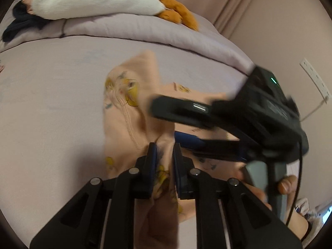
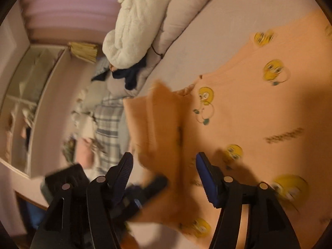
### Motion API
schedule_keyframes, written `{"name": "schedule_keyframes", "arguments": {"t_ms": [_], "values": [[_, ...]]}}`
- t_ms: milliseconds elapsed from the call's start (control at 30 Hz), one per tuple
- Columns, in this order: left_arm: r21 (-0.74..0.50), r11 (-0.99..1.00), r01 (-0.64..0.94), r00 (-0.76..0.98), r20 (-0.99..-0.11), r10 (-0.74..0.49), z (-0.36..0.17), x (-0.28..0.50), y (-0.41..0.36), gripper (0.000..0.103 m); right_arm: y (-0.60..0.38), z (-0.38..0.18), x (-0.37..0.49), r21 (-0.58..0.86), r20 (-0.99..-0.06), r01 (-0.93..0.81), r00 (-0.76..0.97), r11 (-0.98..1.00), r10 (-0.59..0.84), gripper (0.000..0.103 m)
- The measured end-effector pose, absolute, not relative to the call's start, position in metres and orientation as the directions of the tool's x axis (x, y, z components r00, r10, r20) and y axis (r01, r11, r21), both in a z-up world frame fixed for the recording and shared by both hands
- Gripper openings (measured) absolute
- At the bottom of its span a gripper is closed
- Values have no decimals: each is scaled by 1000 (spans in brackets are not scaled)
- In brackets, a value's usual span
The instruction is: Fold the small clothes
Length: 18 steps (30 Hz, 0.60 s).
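Left gripper [image 1: 164, 151] pinching peach garment [image 1: 126, 112] over bed [image 1: 51, 103].

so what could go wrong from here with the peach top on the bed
1. The left gripper pinches only a narrow bunch of the peach top, so the cloth may slip free mid-fold.
2. The right gripper stands open with a fold of cloth between its fingers, so that side could sag and crease the fold.
3. The two grippers are close together and could knock each other.
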<state>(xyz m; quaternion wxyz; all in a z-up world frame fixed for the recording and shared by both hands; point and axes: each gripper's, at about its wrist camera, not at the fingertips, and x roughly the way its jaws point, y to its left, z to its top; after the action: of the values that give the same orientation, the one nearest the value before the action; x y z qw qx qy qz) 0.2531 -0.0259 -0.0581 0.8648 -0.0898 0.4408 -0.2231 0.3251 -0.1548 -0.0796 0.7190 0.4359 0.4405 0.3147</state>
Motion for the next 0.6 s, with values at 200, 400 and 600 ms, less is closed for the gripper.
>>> {"name": "schedule_keyframes", "arguments": {"t_ms": [200, 400, 600], "values": [[-414, 852, 319, 453, -723, -521, -66, 249, -22, 18, -133, -81, 333, 848, -473, -32, 405, 529, 783, 62], [-441, 848, 294, 479, -700, -529, -54, 228, 8, 19, -130, -82, 342, 781, -551, -48, 416, 623, 723, 12], [-441, 861, 255, 504, -699, -507, -47, 216, 27, 22, -143, -49, 332, 731, -542, -129, 488, 670, 684, 10]]}}
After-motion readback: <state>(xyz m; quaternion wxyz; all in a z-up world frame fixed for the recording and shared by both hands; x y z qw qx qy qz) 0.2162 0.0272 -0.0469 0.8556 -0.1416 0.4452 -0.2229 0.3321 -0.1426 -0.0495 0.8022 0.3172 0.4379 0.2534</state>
